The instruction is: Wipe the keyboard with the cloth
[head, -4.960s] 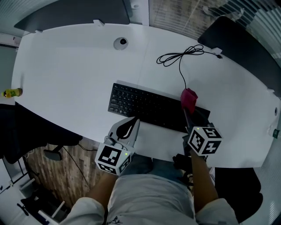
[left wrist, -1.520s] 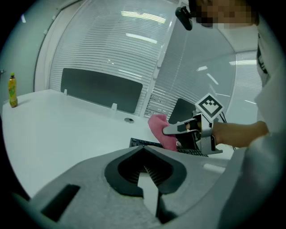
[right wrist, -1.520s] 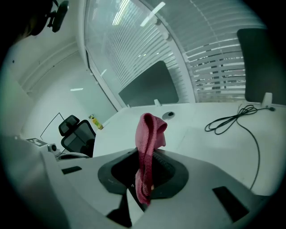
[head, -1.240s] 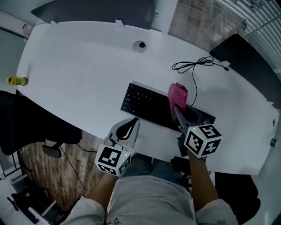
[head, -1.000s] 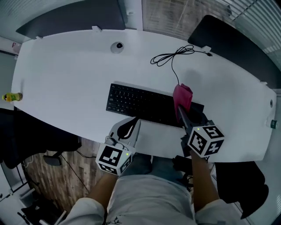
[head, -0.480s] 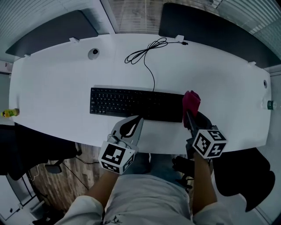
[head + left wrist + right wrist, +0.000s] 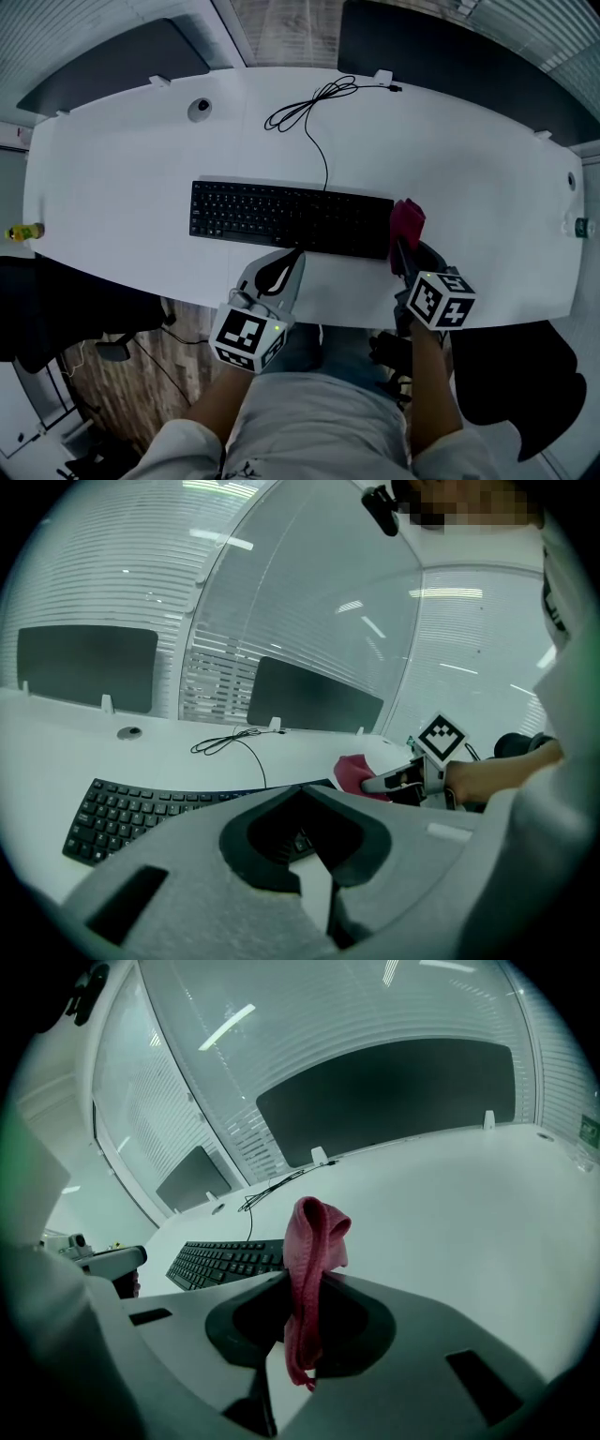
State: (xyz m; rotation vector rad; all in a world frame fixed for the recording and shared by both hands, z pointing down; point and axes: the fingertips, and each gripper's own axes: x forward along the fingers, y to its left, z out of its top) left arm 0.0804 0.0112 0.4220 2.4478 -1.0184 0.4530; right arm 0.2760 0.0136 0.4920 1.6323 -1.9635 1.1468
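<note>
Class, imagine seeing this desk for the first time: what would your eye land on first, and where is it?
The pink cloth stands out most, pinched in the right gripper at the right end of the black keyboard. That keyboard lies across the middle of the white desk, its cable looping toward the far edge. The left gripper sits shut by the near edge.

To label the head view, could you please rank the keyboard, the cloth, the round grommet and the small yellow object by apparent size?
1. The keyboard, clearly the largest.
2. The cloth.
3. The round grommet and the small yellow object look about alike, so I would not rank them.
</note>
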